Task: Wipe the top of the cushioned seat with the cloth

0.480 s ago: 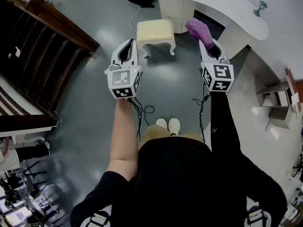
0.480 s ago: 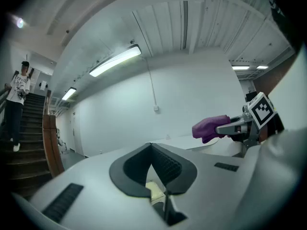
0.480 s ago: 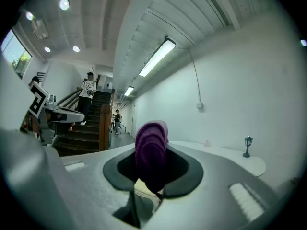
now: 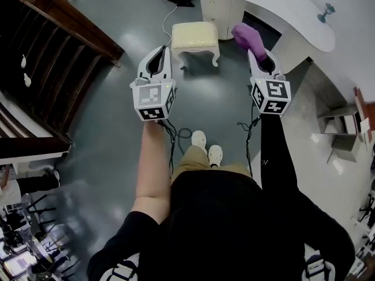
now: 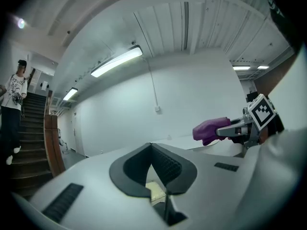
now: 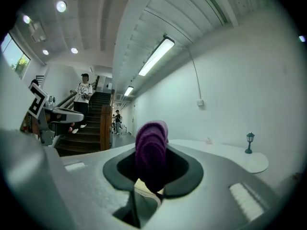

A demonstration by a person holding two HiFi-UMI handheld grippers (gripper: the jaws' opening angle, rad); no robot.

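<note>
The cushioned seat [image 4: 195, 36], a small stool with a cream top and white curved legs, stands on the grey floor ahead of me. My left gripper [image 4: 162, 51] hovers to its left, shut with nothing in it. A sliver of the cream cushion [image 5: 154, 190] shows below its jaws. My right gripper [image 4: 256, 52] is held to the right of the stool, shut on a purple cloth [image 4: 246, 36] that bulges out past the jaws. In the right gripper view the cloth [image 6: 151, 153] fills the gap between them. Both grippers are above the floor, apart from the seat.
A dark wooden staircase [image 4: 53, 45] runs along the left. A white curved counter [image 4: 275, 7] with a small lamp figure [image 4: 326, 12] lies at the upper right, with cabinets [image 4: 220, 7] behind the stool. Cables [image 4: 176, 134] trail on the floor by my feet. A person [image 6: 84, 97] stands on the stairs.
One foot has stepped forward, and the stool and the counter have shifted slightly in the view. Both grippers hold about the same pose, the cloth still in the right one.
</note>
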